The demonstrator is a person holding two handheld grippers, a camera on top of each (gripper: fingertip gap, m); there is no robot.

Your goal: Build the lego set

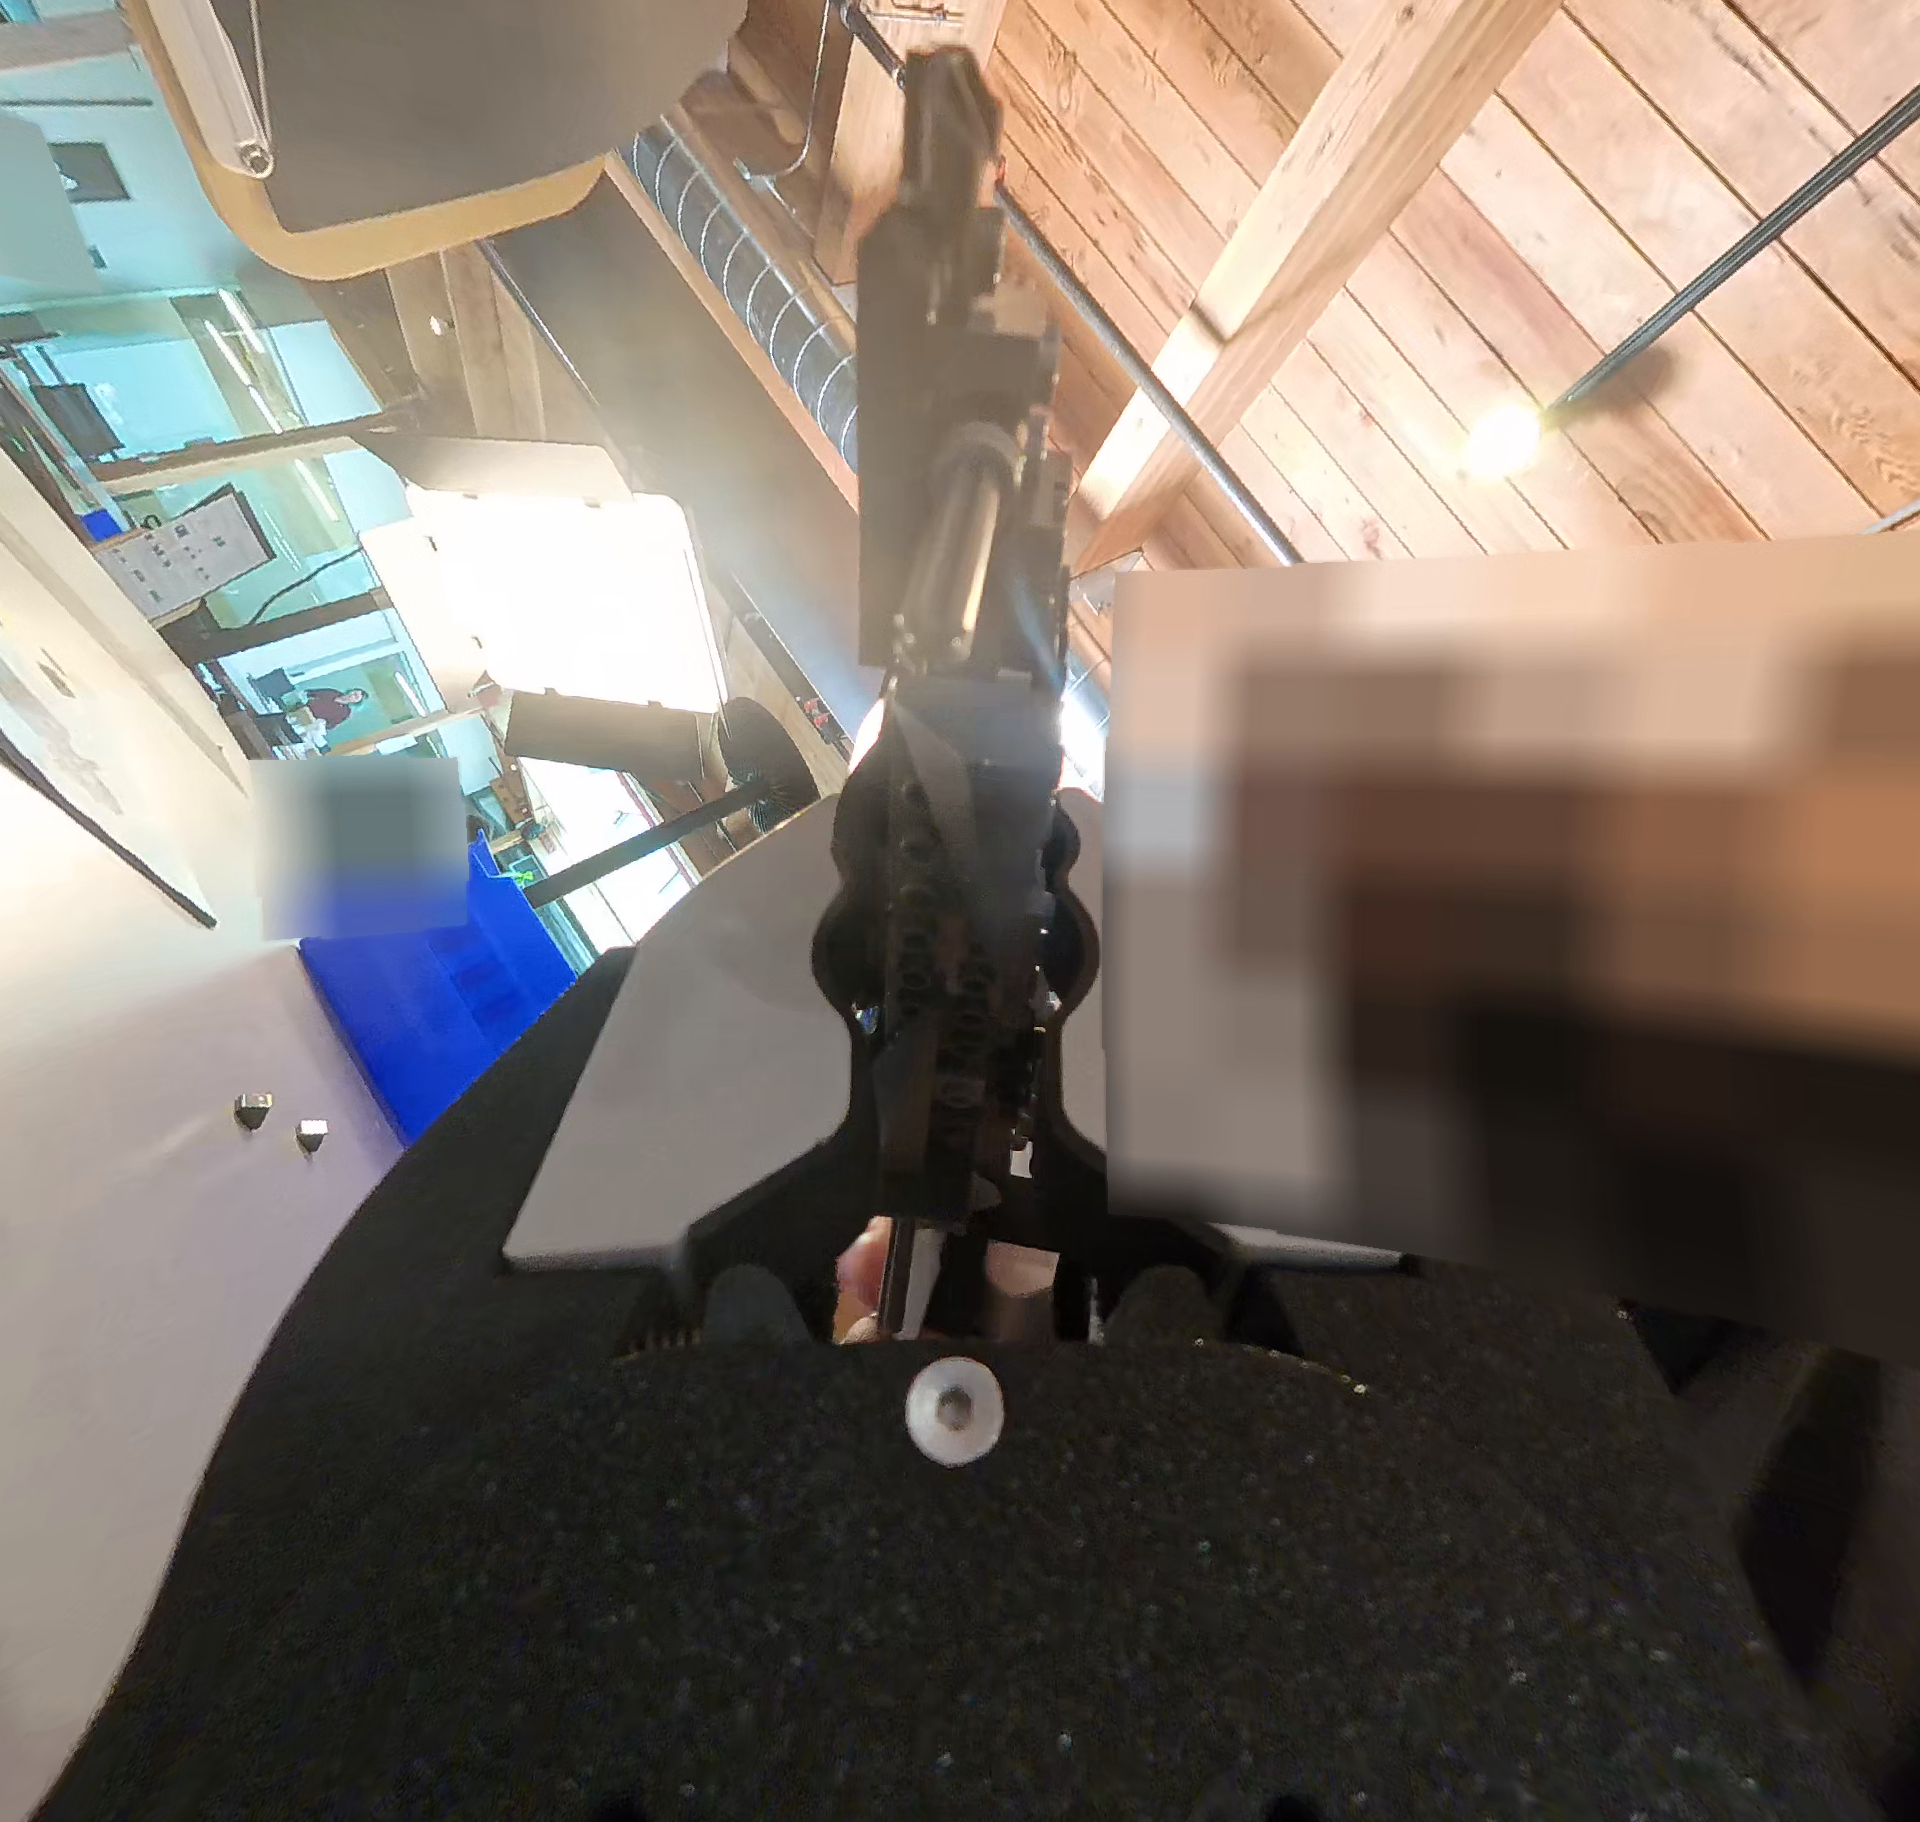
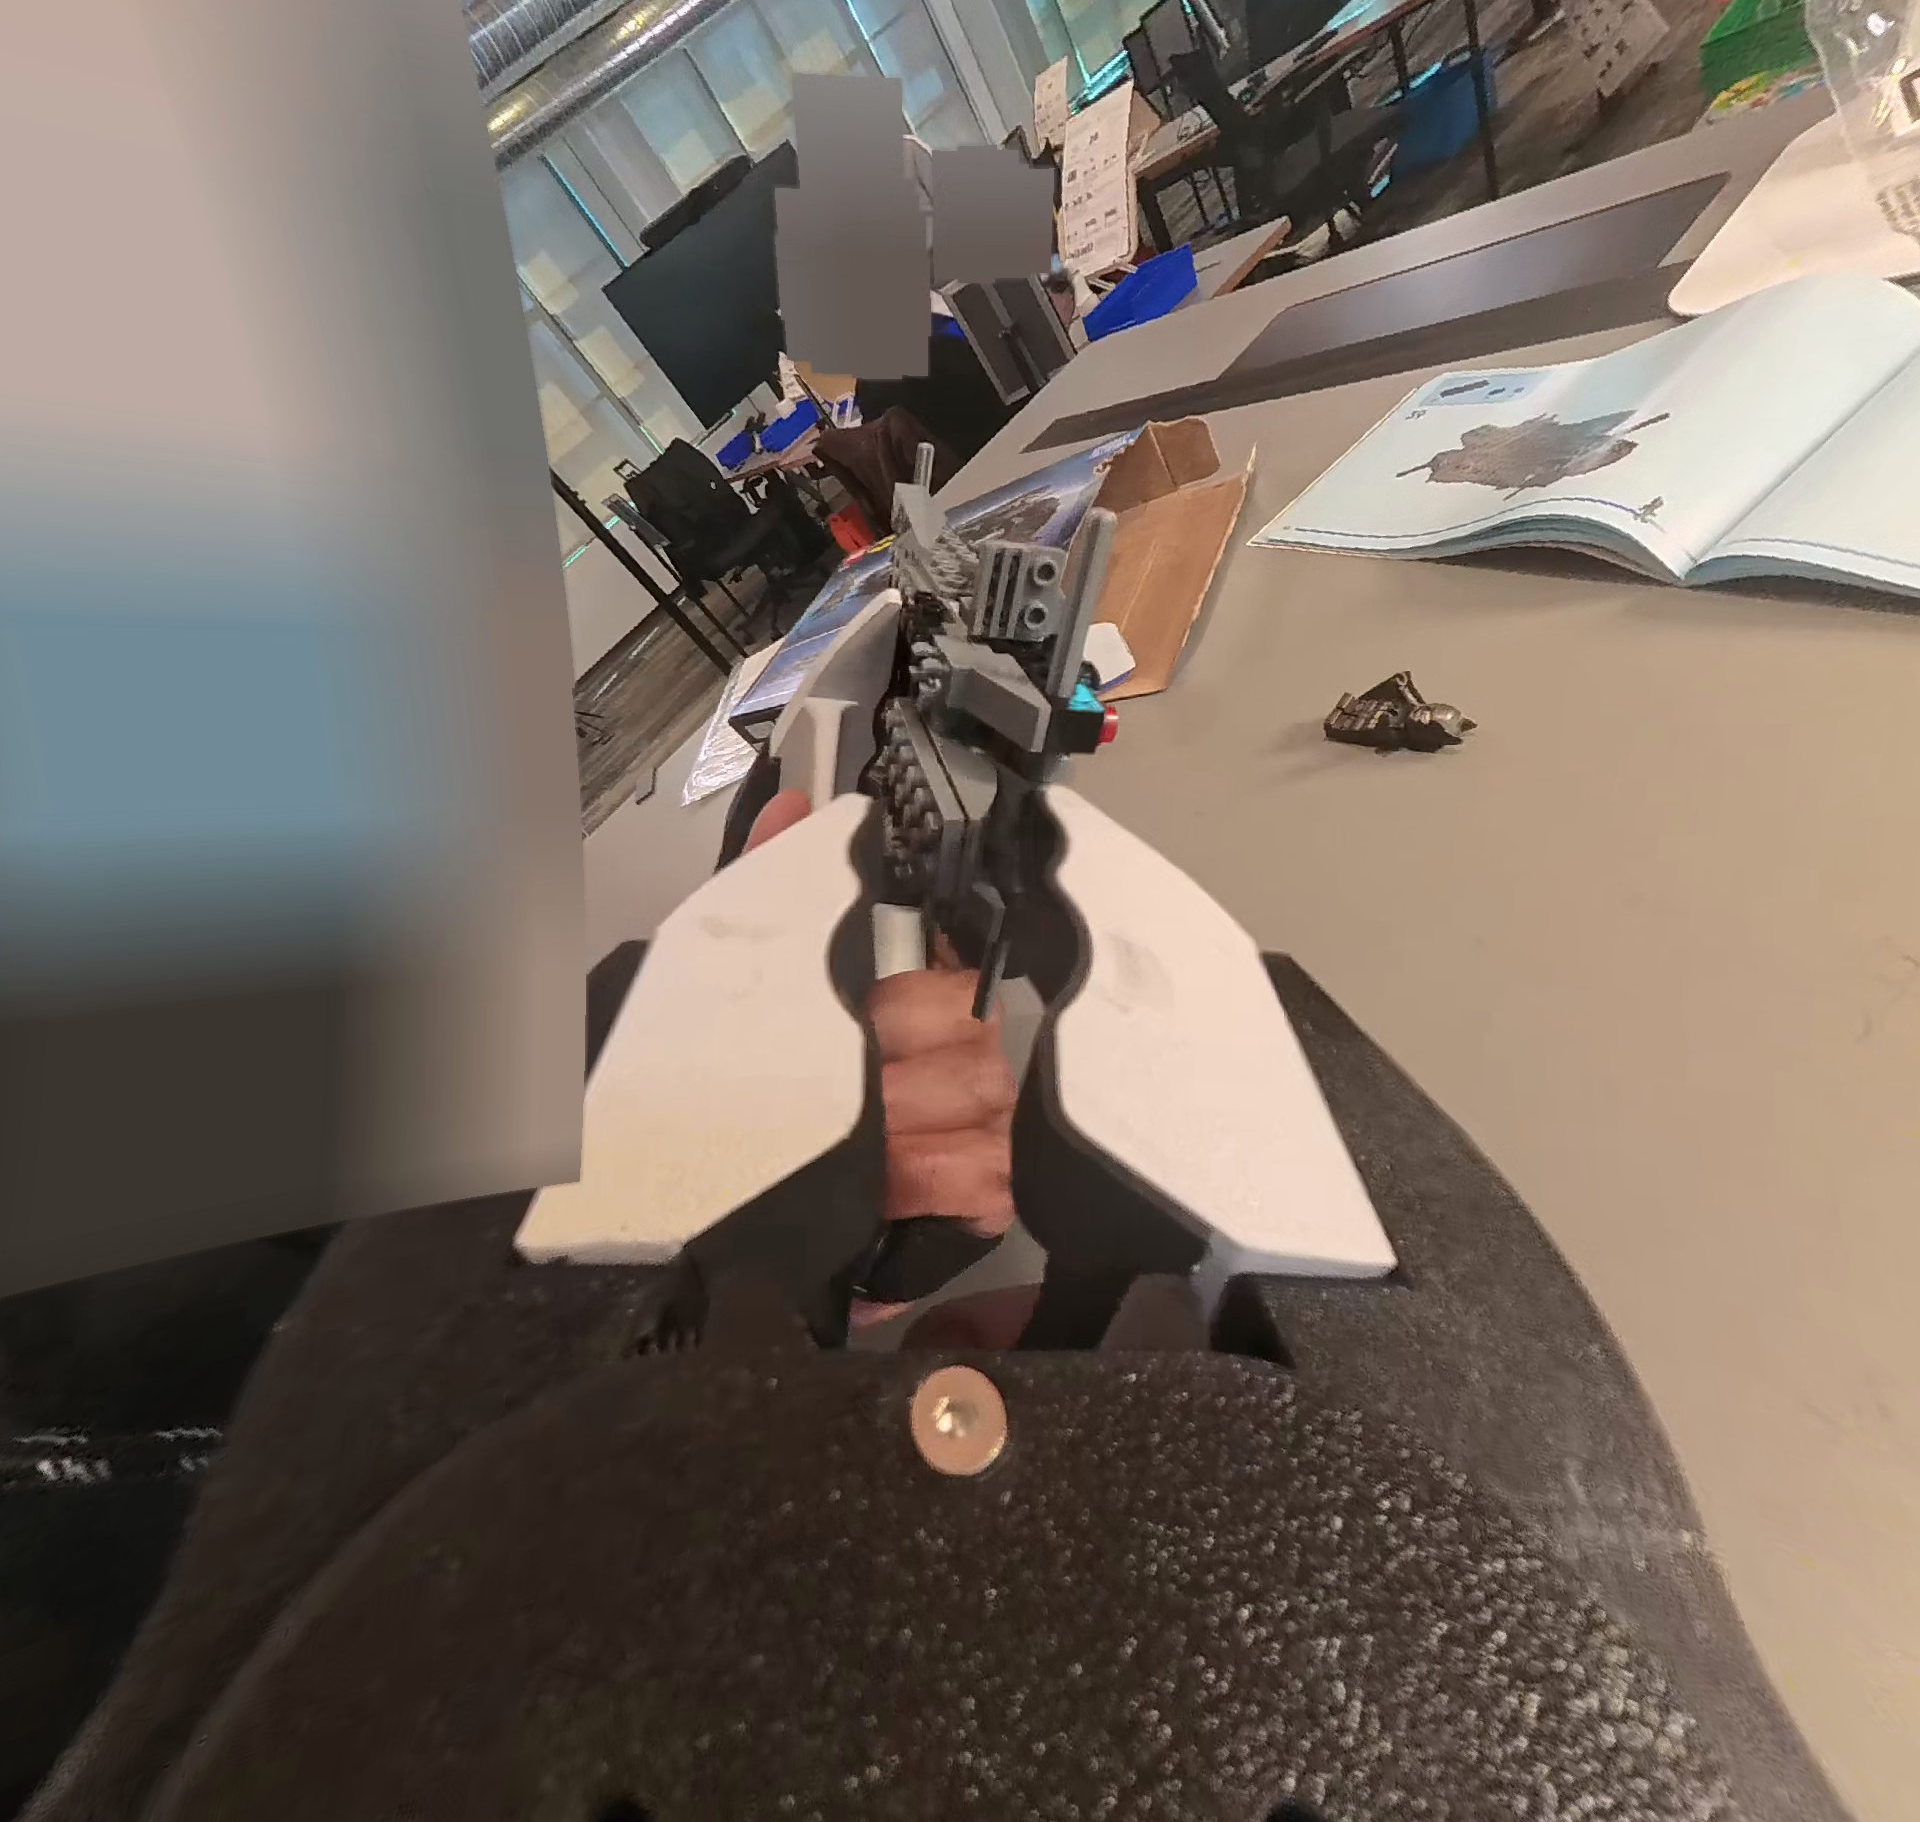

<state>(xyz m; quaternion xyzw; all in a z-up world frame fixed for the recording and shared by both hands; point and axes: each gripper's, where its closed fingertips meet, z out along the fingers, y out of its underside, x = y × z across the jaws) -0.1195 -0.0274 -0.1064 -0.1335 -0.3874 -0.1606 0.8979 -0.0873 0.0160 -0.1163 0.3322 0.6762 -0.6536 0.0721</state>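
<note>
Right tongs [image 2: 956, 827] straddle the grey brick model [image 2: 1003, 619], grip impossible to tell; left tongs [image 1: 961, 837] clench it above the bench [image 2: 1455, 993], near an open booklet [image 2: 1662, 463].

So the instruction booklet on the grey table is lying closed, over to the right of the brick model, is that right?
Not quite. The instruction booklet is lying open, pages showing, not closed. The rest holds: it is on the grey table, to the right of the brick model. The right wrist view shows this.

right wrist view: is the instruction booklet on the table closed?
No: the booklet lies open on the grey table, pages spread, beyond the small dark brick piece.
</note>
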